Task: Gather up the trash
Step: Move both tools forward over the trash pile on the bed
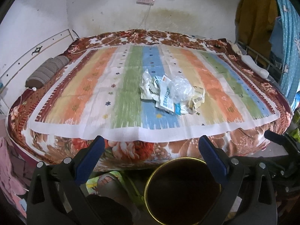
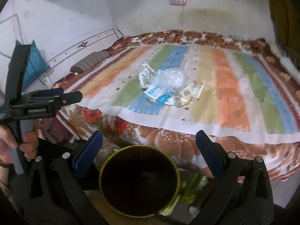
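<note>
Both tools are held back over the floor at the near side of the bed, jaws spread wide and holding nothing. The left gripper (image 1: 151, 146) frames the dark, brass-rimmed can (image 1: 182, 191) just below and slightly right of its fingertips; the right gripper (image 2: 149, 140) has the same can (image 2: 139, 181) almost centred under its gap. So the can, presumably where the litter is meant to go, sits close beneath both tools.

Outward from the jaws comes the flowered blanket (image 1: 131, 150) draped over the bed's near edge, then the striped cloth (image 1: 93, 97), and on it the trash pile (image 1: 171, 91): crumpled paper, a blue-and-white packet, a clear plastic wad, a yellowish wrapper, all touching or overlapping. The heap lies straight ahead and well beyond the fingertips, on the blue and cream stripes, stretched left to right across the line of reach.

From the left wrist view the pile is a little right of centre; from the right wrist view the pile (image 2: 169, 86) is also nearly dead ahead (the blur there makes fine detail hard to read). Neither tool looks clearly nearer. The left gripper (image 2: 75, 95) shows side-on at the right view's left edge, a hand (image 2: 16, 142) on its handle. A forward reach over the blanket edge seems needed.
</note>
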Demonstrator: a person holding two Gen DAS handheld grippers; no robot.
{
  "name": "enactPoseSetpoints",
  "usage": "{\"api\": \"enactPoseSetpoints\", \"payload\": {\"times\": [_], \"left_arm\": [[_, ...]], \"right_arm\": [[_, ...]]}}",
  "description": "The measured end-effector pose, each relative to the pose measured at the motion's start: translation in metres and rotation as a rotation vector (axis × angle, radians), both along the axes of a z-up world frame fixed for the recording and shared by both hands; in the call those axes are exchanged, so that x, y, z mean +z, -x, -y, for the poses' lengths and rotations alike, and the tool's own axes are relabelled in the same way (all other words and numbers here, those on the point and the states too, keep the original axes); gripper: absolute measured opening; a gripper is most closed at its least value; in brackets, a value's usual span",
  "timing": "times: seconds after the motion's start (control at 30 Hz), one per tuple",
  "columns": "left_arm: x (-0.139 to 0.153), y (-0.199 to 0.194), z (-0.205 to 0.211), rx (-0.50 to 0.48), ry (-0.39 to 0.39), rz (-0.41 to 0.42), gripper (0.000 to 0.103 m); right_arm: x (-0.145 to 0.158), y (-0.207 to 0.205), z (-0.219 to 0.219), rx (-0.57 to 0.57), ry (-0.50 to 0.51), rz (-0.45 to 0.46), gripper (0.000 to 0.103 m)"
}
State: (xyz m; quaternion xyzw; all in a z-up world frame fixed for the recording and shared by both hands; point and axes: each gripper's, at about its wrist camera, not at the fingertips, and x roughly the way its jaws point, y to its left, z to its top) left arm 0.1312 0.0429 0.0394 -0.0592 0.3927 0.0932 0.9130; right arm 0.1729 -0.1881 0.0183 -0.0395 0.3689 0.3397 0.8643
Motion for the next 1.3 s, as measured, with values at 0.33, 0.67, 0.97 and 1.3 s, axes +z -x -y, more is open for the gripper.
{"api": "enactPoseSetpoints", "payload": {"times": [0.33,0.67,0.97,1.3], "left_arm": [[0.005,-0.047,-0.014,0.014,-0.003,-0.019,0.097],[0.002,-0.089,-0.033,0.015,0.050,-0.033,0.097],[-0.009,-0.122,-0.050,0.021,0.117,-0.031,0.097],[-0.026,-0.160,-0.075,0.042,0.173,-0.038,0.093]], "right_arm": [[0.008,-0.031,-0.021,0.001,0.041,0.011,0.094],[0.008,-0.065,-0.038,-0.008,0.075,0.007,0.094],[0.005,-0.095,-0.055,-0.014,0.077,-0.017,0.094],[-0.009,-0.141,-0.079,-0.028,0.092,-0.037,0.094]]}}
